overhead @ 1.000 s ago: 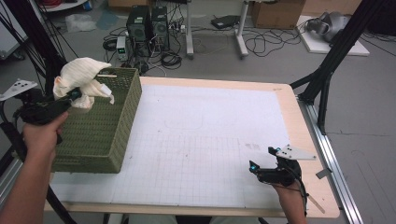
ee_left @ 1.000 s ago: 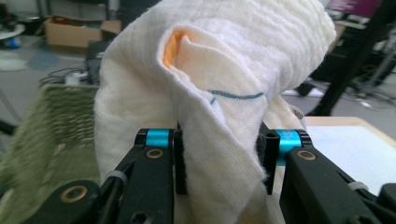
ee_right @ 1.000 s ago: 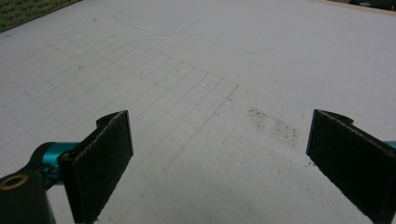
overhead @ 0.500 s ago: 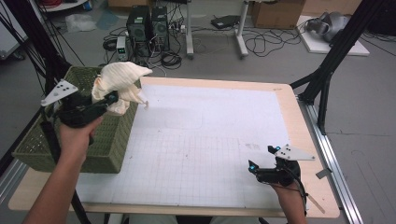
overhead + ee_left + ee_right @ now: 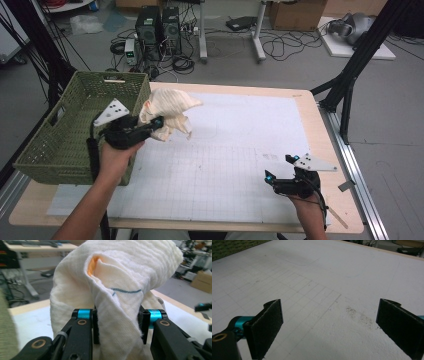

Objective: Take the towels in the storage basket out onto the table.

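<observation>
The left gripper (image 5: 117, 322) has its jaws pinched on a crumpled cream-white cotton cloth (image 5: 169, 111), lifted clear of the white gridded tabletop (image 5: 240, 150), just beside the green woven plastic basket (image 5: 55, 145) at the left edge. The right gripper (image 5: 329, 327) rests low near the front right corner, jaws spread wide with nothing between them.

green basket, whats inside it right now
The green basket looks empty: bare woven floor and walls show. The near corner is hidden by the left tongs, which hold the cream cloth over the white mat.
</observation>
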### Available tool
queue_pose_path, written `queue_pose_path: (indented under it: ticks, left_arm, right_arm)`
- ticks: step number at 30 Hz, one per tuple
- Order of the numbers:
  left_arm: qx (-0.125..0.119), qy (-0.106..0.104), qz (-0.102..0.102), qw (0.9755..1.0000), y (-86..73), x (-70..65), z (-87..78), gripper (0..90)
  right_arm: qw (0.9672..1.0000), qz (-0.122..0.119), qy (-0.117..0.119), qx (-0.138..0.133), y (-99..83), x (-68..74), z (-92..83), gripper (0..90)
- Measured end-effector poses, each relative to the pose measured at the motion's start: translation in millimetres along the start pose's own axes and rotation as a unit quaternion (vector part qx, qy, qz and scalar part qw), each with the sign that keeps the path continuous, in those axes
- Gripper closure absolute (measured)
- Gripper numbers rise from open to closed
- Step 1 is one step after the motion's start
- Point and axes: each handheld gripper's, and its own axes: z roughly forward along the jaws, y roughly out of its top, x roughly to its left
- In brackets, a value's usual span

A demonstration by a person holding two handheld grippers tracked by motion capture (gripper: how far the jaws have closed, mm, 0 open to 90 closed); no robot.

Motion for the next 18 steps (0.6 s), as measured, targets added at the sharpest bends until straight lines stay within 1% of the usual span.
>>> queue_pose_path:
  ticks: [3, 5, 9, 11, 14, 15, 17, 18]
  left_arm:
    - [0.021, -0.018, 0.002, 0.9996, -10.1, -11.5, 14.0, 67.2]
    - [0.032, -0.03, 0.004, 0.999, -17.0, -18.7, 23.2, 67.2]
    - [0.048, -0.051, 0.001, 0.9975, -29.2, -31.7, 41.4, 67.1]
    - [0.058, -0.059, 0.002, 0.9966, -33.3, -37.6, 49.0, 66.9]
    - [0.076, -0.072, 0.009, 0.9945, -39.5, -46.6, 62.9, 66.5]
    - [0.081, -0.078, 0.003, 0.9937, -43.0, -50.1, 68.8, 66.3]
    - [0.092, -0.086, 0.002, 0.992, -49.0, -55.0, 78.2, 66.0]
    - [0.095, -0.086, 0.002, 0.9918, -50.7, -56.3, 80.5, 66.0]
  right_arm:
    - [1.0, 0.006, -0.001, -0.003, -0.3, -0.6, -0.8, 6.4]
    - [1.0, 0.006, -0.001, 0.0, -0.8, -0.7, -0.5, 6.4]
    - [1.0, 0.004, -0.001, 0.002, -1.5, -1.3, 0.7, 6.4]
    - [1.0, 0.005, 0.0, 0.003, -1.9, -1.5, 1.1, 6.4]
    - [1.0, 0.005, -0.002, 0.006, -2.7, -2.1, 1.8, 6.4]
    - [1.0, 0.006, -0.002, 0.006, -2.7, -2.3, 2.0, 6.4]
    - [1.0, 0.008, 0.0, 0.003, -2.9, -2.6, 2.3, 6.4]
    - [1.0, 0.009, 0.001, 0.003, -2.8, -2.4, 2.1, 6.4]
